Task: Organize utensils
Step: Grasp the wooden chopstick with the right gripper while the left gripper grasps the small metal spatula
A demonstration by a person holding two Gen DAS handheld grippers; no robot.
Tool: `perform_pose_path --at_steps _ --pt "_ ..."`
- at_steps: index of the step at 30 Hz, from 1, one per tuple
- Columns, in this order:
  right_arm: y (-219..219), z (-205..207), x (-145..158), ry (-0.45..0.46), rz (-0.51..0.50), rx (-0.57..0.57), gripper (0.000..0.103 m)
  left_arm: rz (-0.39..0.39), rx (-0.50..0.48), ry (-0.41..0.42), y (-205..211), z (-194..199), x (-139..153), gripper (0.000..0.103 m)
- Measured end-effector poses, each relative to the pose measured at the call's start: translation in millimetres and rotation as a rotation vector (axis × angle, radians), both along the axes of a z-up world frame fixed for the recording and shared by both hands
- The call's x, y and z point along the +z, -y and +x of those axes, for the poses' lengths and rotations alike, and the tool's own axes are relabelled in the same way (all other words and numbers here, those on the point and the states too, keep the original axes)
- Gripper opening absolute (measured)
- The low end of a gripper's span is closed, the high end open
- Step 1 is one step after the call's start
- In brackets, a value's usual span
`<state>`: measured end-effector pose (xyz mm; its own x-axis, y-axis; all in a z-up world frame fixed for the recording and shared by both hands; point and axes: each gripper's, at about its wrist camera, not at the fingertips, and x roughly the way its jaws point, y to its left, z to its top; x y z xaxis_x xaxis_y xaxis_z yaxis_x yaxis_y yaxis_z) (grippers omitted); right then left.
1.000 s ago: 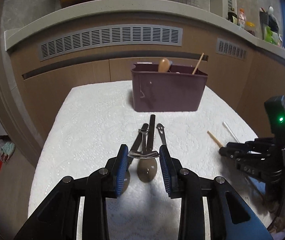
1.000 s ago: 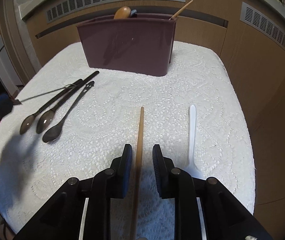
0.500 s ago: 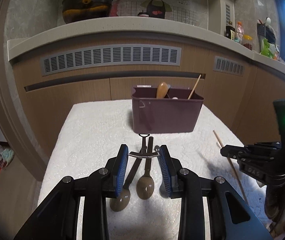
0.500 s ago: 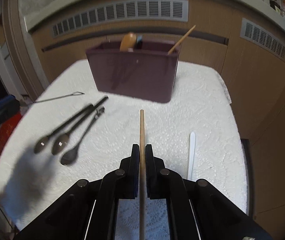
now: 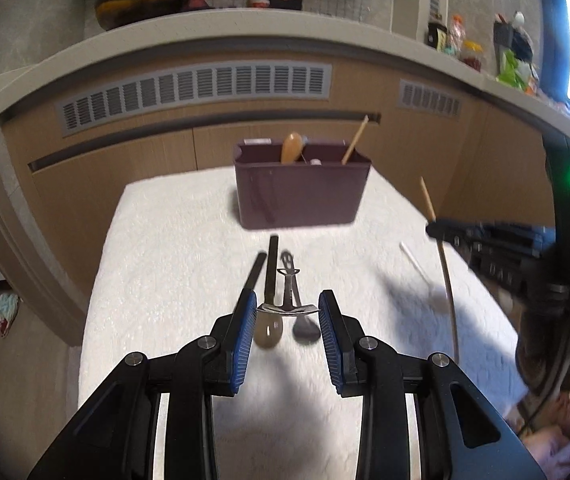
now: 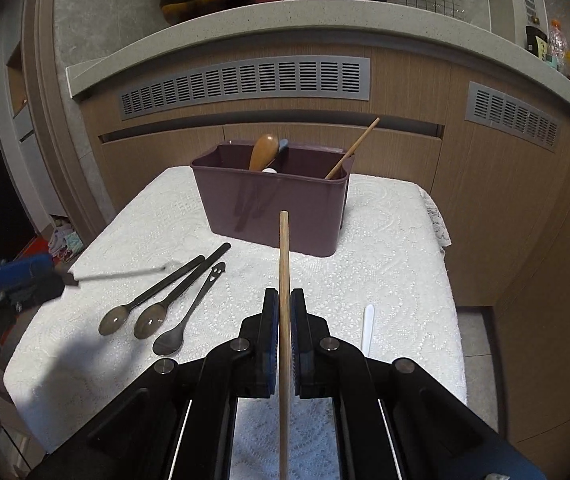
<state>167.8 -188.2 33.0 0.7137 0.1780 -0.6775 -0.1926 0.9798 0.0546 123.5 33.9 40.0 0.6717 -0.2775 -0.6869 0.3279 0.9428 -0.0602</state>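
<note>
The right gripper pinches a light, stiff wooden chopstick low on its shaft, lifted above the cloth, while the left gripper clamps a thin metal fork.

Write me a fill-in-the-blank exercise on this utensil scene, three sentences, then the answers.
1. The right gripper is shut on a wooden ____.
2. The left gripper holds a small metal fork by its ____ end.
3. Beside each other on the white cloth lie ____ dark spoons.

Answers: chopstick; tine; three
</note>
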Motion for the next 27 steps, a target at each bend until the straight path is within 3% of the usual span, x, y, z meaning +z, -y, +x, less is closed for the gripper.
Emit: perform_pose_path --at_steps 9,15,22,24,27 --pt "2 1 9 0.013 0.022 -0.002 0.005 0.041 -0.125 -0.179 4 -13 2 0.033" --pt "4 -1 10 0.019 0.015 -0.004 0.005 0.081 -0.151 -0.144 22 -4 -2 0.033" --pt "10 3 7 0.009 0.014 -0.016 0.005 -0.016 -0.157 -0.073 34 24 -1 0.033" --pt "12 6 4 0.001 0.014 -0.022 0.005 -0.022 -0.155 -0.053 40 31 -2 0.033" --pt "14 8 3 -0.011 0.008 -0.031 0.005 0.02 -0.184 -0.086 52 44 -5 0.033"
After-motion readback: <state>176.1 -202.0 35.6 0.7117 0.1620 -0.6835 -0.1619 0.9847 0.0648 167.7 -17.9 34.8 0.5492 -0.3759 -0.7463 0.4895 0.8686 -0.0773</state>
